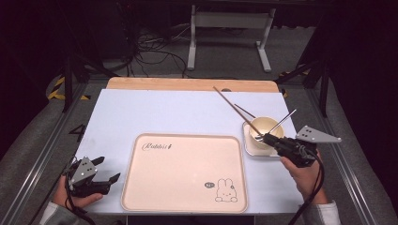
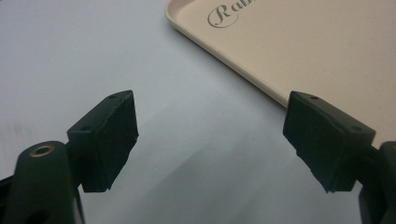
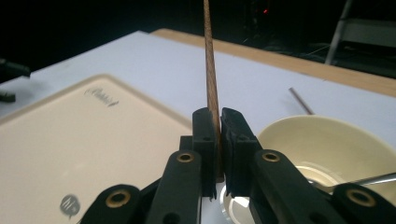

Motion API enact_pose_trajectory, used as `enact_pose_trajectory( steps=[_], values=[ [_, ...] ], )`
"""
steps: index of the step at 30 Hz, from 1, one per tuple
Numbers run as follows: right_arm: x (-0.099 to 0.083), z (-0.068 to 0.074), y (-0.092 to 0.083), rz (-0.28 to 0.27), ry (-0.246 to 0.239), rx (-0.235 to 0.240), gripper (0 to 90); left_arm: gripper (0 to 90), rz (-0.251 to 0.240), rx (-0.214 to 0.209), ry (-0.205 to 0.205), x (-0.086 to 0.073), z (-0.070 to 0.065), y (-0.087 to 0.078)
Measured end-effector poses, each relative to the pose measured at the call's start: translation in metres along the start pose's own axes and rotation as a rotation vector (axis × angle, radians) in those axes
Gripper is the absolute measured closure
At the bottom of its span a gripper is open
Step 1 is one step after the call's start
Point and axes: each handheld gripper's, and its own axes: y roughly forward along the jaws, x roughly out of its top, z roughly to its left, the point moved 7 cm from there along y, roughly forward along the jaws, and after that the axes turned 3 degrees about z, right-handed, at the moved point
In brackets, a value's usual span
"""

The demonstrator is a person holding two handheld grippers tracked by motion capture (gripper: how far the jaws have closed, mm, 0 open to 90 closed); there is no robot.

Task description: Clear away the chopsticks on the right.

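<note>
A thin brown wooden chopstick (image 3: 211, 70) is pinched between the closed jaws of the right hand-held gripper (image 3: 218, 140), its lower end clamped and its length rising straight away in the right gripper view. From above, that chopstick (image 1: 234, 108) slants up and left over the pale desk (image 1: 155, 112) from the right hand-held gripper (image 1: 268, 138), which sits at the bowl's near edge. The cream bowl (image 1: 265, 128) rests on a small white square plate (image 1: 248, 145), with a metal utensil (image 1: 280, 123) leaning out of it; its head is hard to make out. A second chopstick (image 1: 244, 110) lies just behind the bowl. Left of the bowl lies a cream tray (image 1: 183, 171) printed with a rabbit. The left hand-held gripper (image 1: 104, 169) lies at the tray's left edge, jaws wide apart and empty over bare desk.
</note>
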Motion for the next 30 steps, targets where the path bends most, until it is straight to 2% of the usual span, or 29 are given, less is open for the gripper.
enact_pose_trajectory(
  steps=[5,9,19,21,30],
  values=[
    [-0.015,0.022,0.015,0.063,-0.033,0.054,84.8,18.7,0.001,-0.002,0.0,0.0,0.0,0.0],
    [-0.024,0.032,0.025,0.103,-0.046,0.082,84.8,18.7,0.002,-0.003,-0.001,0.0,0.0,0.0],
    [-0.042,0.05,0.04,0.175,-0.072,0.132,84.8,18.7,0.003,-0.001,-0.001,-0.001,0.0,0.0],
    [-0.048,0.057,0.044,0.203,-0.089,0.148,84.8,18.6,0.003,-0.004,-0.002,-0.001,-0.001,0.0],
    [-0.062,0.067,0.049,0.252,-0.097,0.176,84.7,18.6,0.007,-0.001,-0.001,-0.001,-0.001,0.0]
  ],
)
